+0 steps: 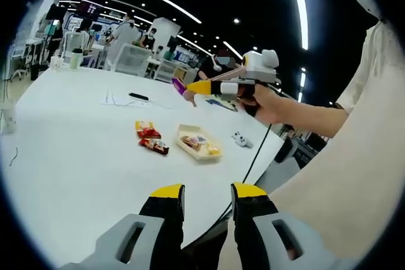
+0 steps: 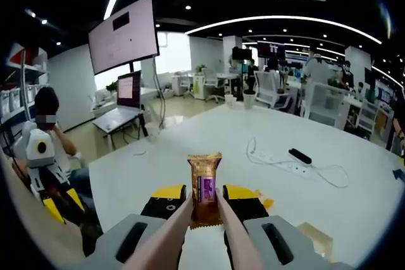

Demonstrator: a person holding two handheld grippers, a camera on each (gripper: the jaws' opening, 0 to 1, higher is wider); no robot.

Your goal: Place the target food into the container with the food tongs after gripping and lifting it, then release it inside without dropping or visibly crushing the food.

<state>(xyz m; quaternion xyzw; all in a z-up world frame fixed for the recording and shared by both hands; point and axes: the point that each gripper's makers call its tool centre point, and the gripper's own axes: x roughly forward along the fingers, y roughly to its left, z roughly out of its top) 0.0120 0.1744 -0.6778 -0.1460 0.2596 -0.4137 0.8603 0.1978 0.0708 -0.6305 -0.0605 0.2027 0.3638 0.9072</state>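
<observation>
My right gripper (image 2: 205,197) is shut on pink food tongs (image 2: 233,238), and the tongs pinch a gold-brown snack packet (image 2: 204,184) with a purple label, held upright above the white table (image 2: 209,137). In the left gripper view a hand holds that right gripper (image 1: 212,86) in the air, the packet (image 1: 179,85) at its tip, up and behind the container. The shallow yellowish container (image 1: 199,142) lies on the table (image 1: 76,156) with wrapped snacks in it. Two red snack packets (image 1: 147,129) (image 1: 155,146) lie to its left. My left gripper (image 1: 207,191) is open and holds nothing.
A small white object (image 1: 240,138) and a black cable (image 1: 253,162) lie by the table edge right of the container. A black bar (image 2: 300,155) and a white power strip (image 2: 278,164) with its cord lie farther off. A cup (image 1: 76,58) stands at the far edge.
</observation>
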